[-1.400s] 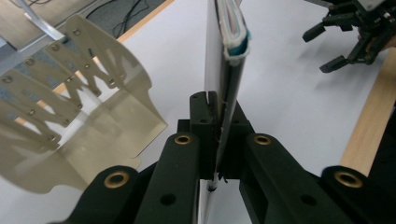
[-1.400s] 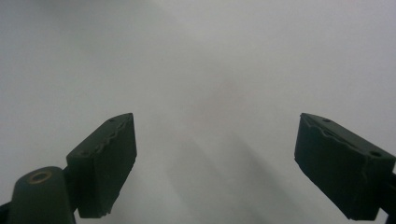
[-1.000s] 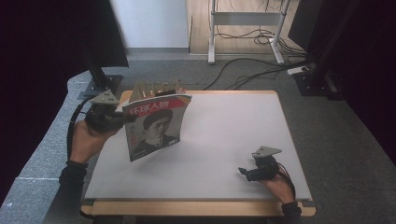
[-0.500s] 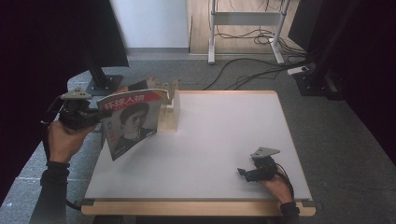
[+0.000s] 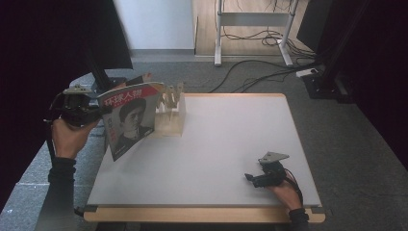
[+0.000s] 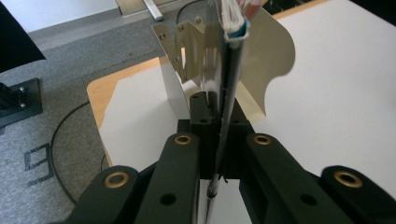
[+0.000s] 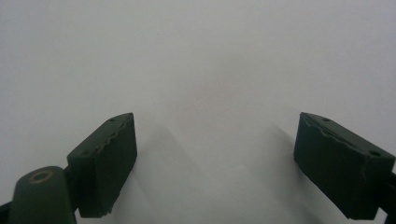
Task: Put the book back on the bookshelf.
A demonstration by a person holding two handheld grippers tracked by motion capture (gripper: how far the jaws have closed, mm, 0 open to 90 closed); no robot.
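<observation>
A magazine (image 5: 130, 120) with a red title band and a portrait on its cover hangs upright beyond the table's left edge. My left gripper (image 5: 96, 109) is shut on its left edge, off the table's left side. In the left gripper view the magazine (image 6: 229, 70) stands edge-on, pinched between my closed jaws. My left gripper (image 6: 217, 130) points toward the rack. My right gripper (image 5: 251, 178) rests on the white table top near the front right corner, jaws open. In the right gripper view my right gripper (image 7: 215, 154) stands wide apart over bare white surface.
A pale slotted rack (image 5: 169, 109) with upright dividers stands at the table's (image 5: 231, 139) back left; its metal dividers (image 6: 187, 42) show close ahead of the left jaws. Cables (image 5: 260, 77) cross the grey floor behind. A dark monitor (image 5: 101, 38) stands at the left.
My left hand has carried the magazine leftward, from over the table's left part to beyond its left edge, uncovering the rack. The right gripper has stayed put.
</observation>
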